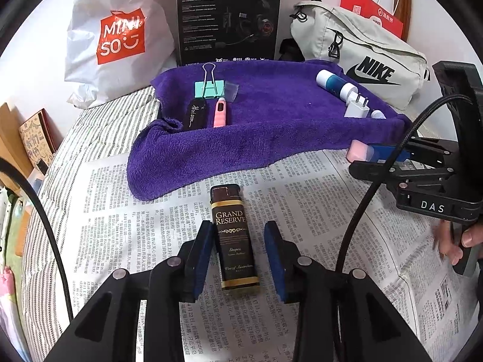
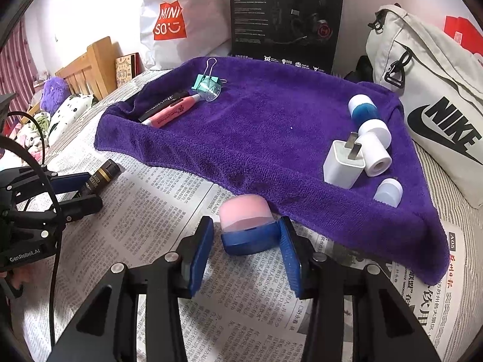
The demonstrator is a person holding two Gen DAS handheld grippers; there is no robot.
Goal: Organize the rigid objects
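Bed: I see striped bedding [image 1: 99, 126].
Directly on it: newspaper [image 1: 126, 217] under my grippers, purple towel [image 1: 271, 114] beyond.

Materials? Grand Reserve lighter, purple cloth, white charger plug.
Grand Reserve lighter: looks like glossy plastic or printed wrap with gold bands; glare on its edge. Purple cloth: terry or microfibre, matte, looped pile visible. White charger plug: smooth plastic body, metal prongs.

Open newspaper [image 1: 317, 211] is left bare between the two grippers; the far side is closed off by the purple towel [image 1: 271, 126], whose middle is unoccupied; its left edge is taken by pens [image 1: 220, 111], its right by a charger plug [image 2: 342, 163].
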